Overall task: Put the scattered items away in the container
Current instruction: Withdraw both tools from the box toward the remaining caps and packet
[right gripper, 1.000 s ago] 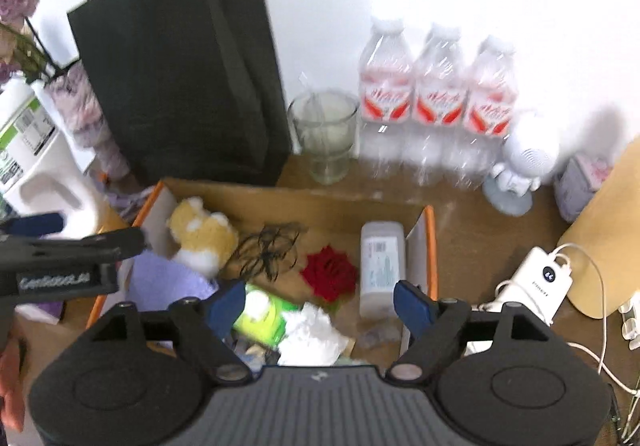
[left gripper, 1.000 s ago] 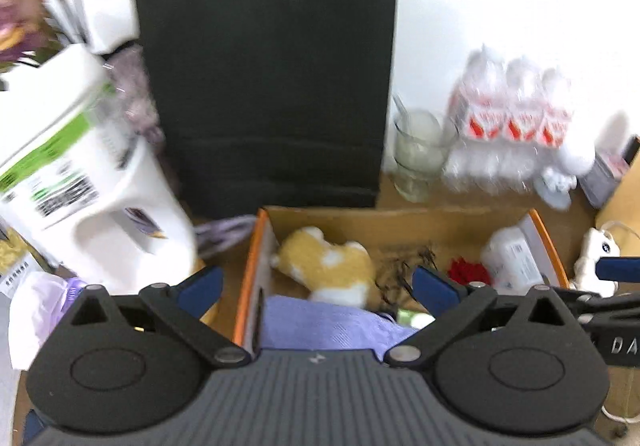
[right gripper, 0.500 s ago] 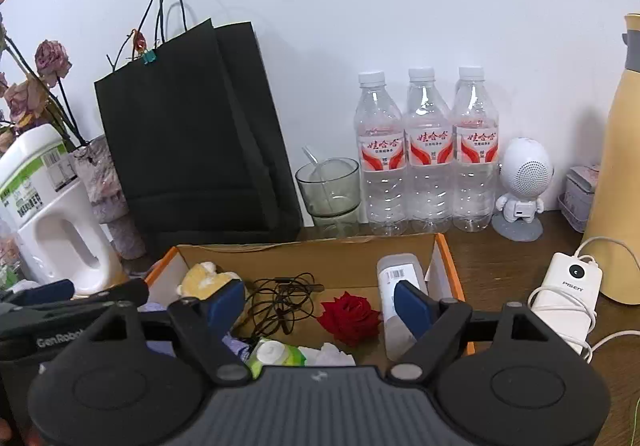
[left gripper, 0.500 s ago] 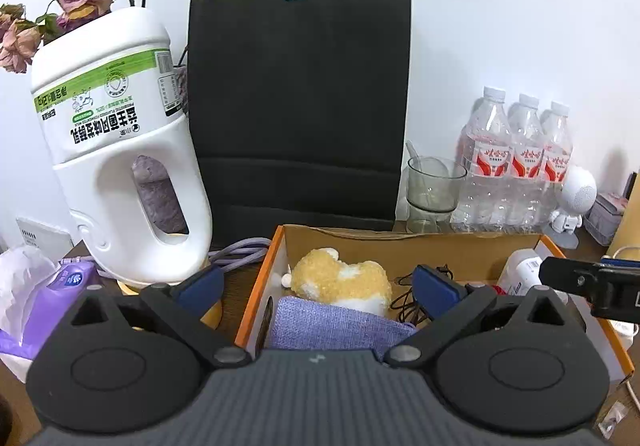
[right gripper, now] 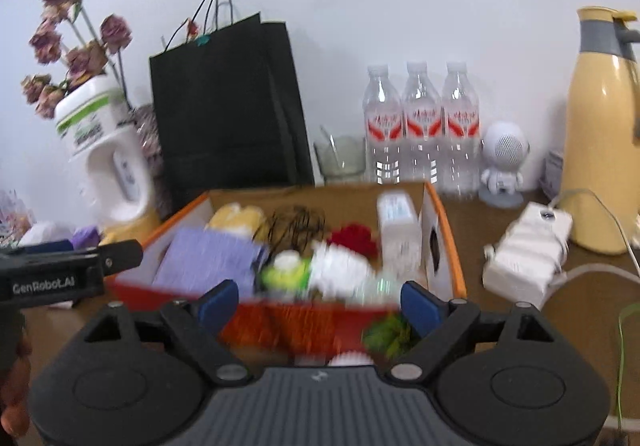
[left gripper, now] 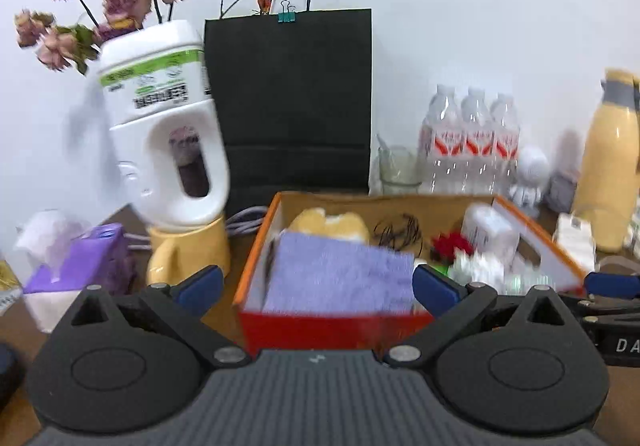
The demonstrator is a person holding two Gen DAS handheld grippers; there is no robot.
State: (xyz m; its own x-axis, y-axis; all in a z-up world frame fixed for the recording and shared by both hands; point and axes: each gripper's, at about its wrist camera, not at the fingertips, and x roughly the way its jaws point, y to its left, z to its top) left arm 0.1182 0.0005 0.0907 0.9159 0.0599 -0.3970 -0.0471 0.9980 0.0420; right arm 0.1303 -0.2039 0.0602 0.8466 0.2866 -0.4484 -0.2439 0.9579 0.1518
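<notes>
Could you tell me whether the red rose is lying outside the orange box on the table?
No, the red rose lies inside the orange box, between the black cable and the white bottle.

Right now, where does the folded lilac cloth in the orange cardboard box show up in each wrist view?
Left wrist: the folded lilac cloth fills the box's near left part, lower centre of the picture, between the open jaws.
Right wrist: it lies in the box's left part, left of centre.
Shared landmark: the black paper bag standing behind the orange cardboard box.
</notes>
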